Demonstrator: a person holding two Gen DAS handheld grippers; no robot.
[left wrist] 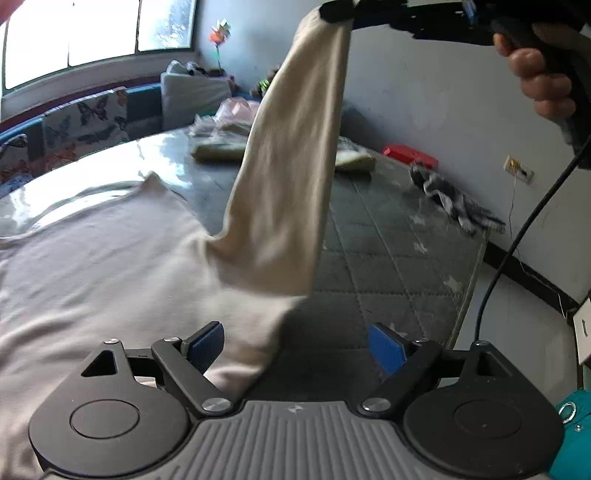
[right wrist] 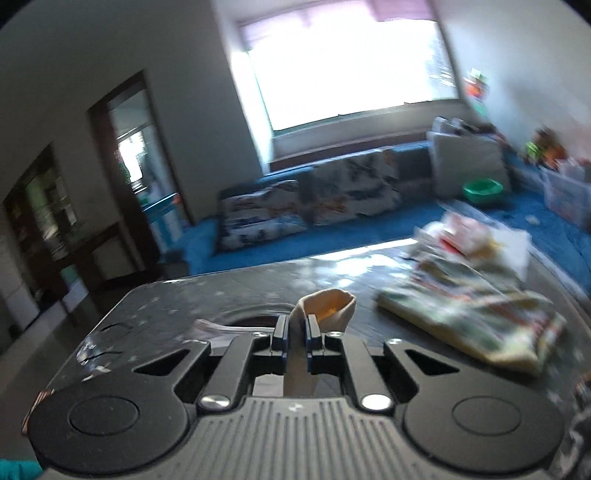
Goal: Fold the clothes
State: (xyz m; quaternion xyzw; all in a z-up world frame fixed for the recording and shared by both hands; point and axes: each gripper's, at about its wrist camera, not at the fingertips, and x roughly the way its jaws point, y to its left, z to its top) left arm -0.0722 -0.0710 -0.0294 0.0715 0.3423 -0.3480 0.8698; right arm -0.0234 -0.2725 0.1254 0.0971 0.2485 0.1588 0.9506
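Observation:
A cream long-sleeved shirt (left wrist: pixel 103 266) lies flat on the glossy dark table (left wrist: pixel 388 240). Its sleeve (left wrist: pixel 291 155) is pulled up high and taut. My right gripper (left wrist: pixel 338 13) is shut on the sleeve's cuff at the top of the left wrist view. In the right wrist view the cuff (right wrist: pixel 327 308) sticks out between the shut blue pads of that gripper (right wrist: pixel 296 334). My left gripper (left wrist: pixel 295 345) is open and empty, hovering low over the shirt's lower edge near the sleeve's base.
Folded patterned clothes (right wrist: pixel 472 306) lie on the far right of the table. A grey checked cloth (left wrist: pixel 450 195) and a red packet (left wrist: pixel 410 155) lie near the table's right edge. A sofa (right wrist: pixel 314 195) and window stand behind.

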